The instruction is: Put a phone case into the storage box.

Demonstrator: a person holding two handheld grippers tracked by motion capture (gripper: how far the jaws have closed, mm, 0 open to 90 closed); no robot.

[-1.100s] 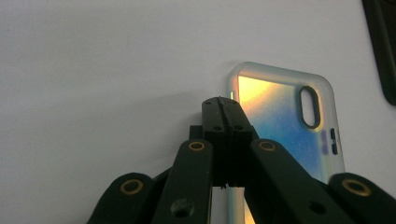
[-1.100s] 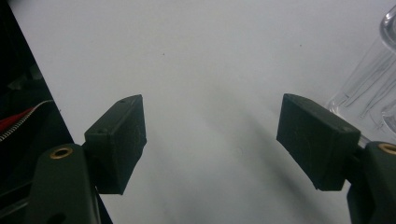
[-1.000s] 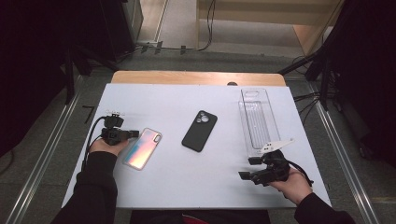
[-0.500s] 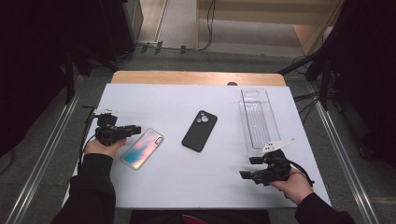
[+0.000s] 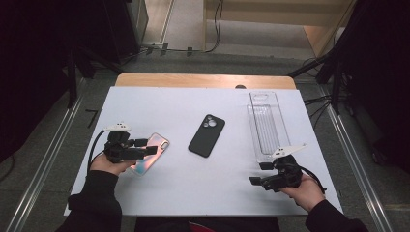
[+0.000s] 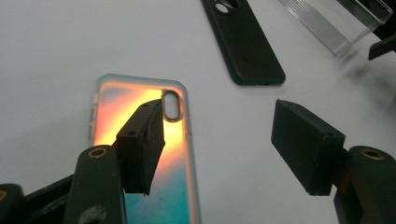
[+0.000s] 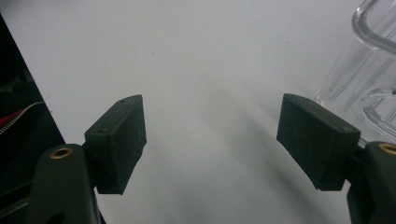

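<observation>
Under the left hand-held gripper [image 5: 151, 146], the iridescent phone case [image 5: 153, 153] lies half hidden.

place: lab/recording setup | evidence: white table [image 5: 193, 193] w/ wood edge, metal floor rails [image 5: 43, 159] both sides, loose cables [image 5: 212, 29] on floor, dark stands [image 5: 333, 63] around, bare concrete floor

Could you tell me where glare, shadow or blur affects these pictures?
Left gripper view: the iridescent phone case glows orange, near-overexposed; the clear tray is soft. Right gripper view: faint, soft shadows on the table. High view: the surroundings are very dark and the white table is bright.
</observation>
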